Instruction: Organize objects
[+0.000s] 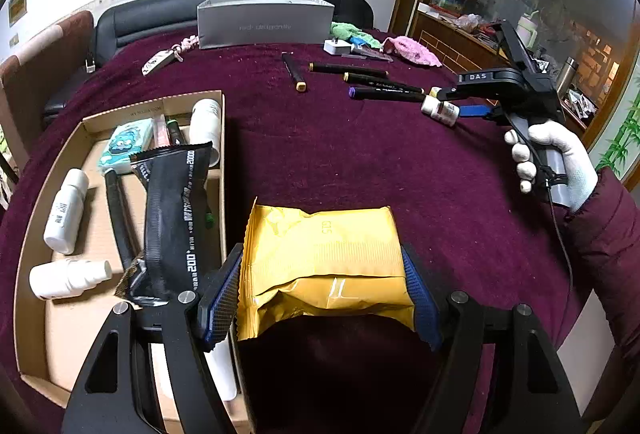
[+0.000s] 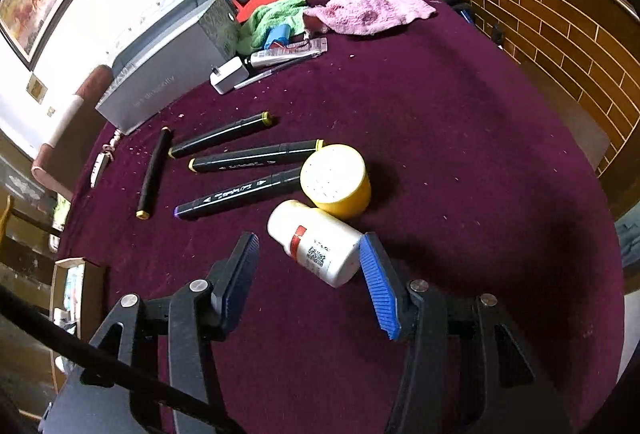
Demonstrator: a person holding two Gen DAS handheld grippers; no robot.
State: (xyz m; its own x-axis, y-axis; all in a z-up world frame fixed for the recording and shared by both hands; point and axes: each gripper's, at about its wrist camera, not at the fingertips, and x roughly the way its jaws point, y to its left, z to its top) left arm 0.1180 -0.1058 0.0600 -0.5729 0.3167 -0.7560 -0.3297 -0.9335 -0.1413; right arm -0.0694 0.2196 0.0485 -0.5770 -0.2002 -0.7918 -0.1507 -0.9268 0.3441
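Yellow packet (image 1: 324, 266) clamped crosswise in left claw (image 1: 320, 298), cardboard tray (image 1: 36, 218) immediately left. Right claw (image 2: 310, 274) wide open; white bottle (image 2: 316, 242) apparently touching one finger.

A black foil pouch (image 1: 172, 218) covers most of a black marker (image 1: 120, 218) in the cardboard tray (image 1: 36, 218); lettering on the grey box (image 1: 264, 20) blurs beyond reading.

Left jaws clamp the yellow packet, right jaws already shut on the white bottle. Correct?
Not quite. The left gripper does clamp the yellow packet, but the right wrist view shows the right gripper open, the white bottle lying between its jaws.
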